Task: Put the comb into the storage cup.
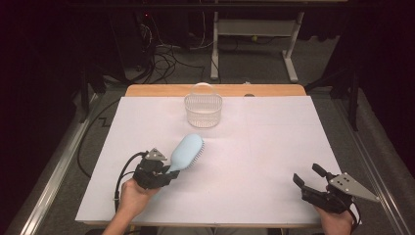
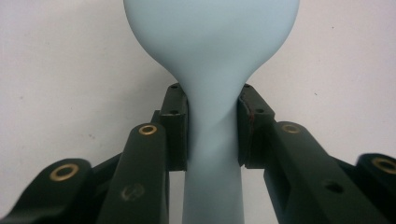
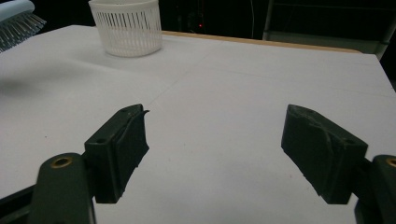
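No readable text, label, brand, number or sign in any view. Light-blue hairbrush (image 1: 186,152) back plain, unmarked. White slotted basket (image 1: 203,110) bare of print. White surface (image 1: 264,147) blank.

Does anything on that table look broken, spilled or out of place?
Nothing stands out. The blue hairbrush is gripped by its handle in the left tongs, the white basket stands upright, and the right tongs wait open over the bare white table.
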### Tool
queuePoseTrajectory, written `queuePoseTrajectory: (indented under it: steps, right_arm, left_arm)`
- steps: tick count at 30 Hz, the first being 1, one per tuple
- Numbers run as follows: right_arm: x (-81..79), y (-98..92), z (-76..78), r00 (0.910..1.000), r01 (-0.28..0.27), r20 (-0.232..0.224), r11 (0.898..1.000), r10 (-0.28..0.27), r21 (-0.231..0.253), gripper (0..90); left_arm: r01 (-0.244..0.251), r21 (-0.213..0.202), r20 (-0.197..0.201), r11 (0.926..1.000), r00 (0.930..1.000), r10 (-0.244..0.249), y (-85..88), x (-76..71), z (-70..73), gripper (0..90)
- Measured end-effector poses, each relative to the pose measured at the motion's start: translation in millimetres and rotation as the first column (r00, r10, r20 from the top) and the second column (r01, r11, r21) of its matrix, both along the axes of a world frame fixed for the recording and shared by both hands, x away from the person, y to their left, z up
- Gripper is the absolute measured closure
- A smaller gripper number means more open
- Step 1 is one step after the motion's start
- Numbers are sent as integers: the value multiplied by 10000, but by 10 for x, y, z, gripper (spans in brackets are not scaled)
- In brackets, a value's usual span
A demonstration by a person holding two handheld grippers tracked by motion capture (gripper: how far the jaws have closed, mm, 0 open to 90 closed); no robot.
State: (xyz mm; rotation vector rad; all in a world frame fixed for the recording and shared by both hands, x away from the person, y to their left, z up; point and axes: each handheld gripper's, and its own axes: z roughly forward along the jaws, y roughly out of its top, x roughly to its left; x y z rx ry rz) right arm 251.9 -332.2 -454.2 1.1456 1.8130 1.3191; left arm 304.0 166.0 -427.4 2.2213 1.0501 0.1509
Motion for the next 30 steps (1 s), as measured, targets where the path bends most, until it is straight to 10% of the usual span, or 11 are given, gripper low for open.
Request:
queuePoseTrajectory:
  steps: [30]
  right_arm:
    - [25, 431, 97, 9886, -1323, 702, 9910, 1334, -204, 210]
  left_arm:
    - [514, -316, 475, 9982, 9976, -499, -148, -199, 8, 677]
